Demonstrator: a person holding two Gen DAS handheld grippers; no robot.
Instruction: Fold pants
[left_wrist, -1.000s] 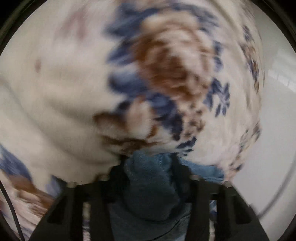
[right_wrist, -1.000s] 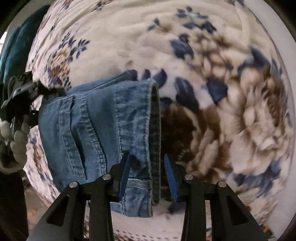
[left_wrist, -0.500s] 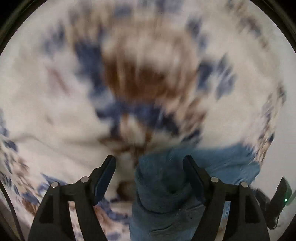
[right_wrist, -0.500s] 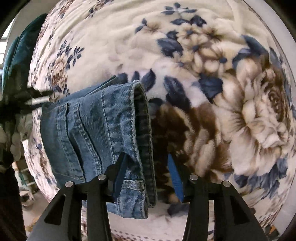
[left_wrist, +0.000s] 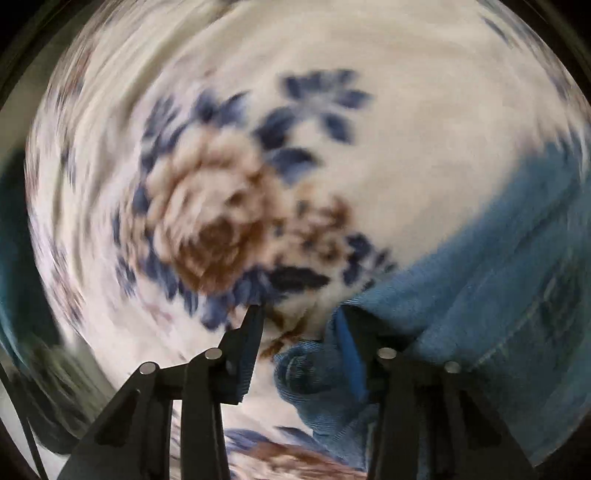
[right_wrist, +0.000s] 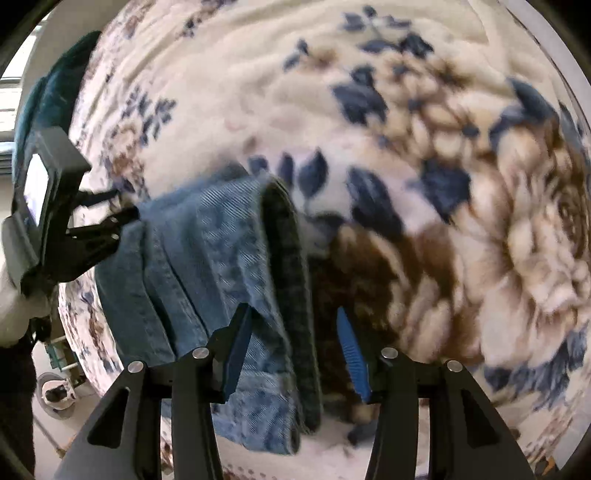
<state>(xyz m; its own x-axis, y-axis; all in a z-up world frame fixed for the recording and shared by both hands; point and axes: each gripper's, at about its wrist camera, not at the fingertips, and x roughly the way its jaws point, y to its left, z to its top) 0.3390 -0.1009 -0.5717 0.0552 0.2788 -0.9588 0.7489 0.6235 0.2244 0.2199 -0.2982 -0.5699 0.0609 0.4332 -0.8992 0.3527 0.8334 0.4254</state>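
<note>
The folded blue denim jeans (right_wrist: 207, 266), twill-ribbed with stitched seams, lie on a plush floral blanket (right_wrist: 424, 155), long axis running leftward from the right gripper (right_wrist: 295, 354), whose released jaws straddle their edge; the left gripper (left_wrist: 299, 350) jaws are closing beside a denim fold, pinching nothing; no writing legible

Blue denim pants (right_wrist: 207, 266) on a cream blanket (right_wrist: 258, 92) with seemingly brown-and-navy flowers.
</note>
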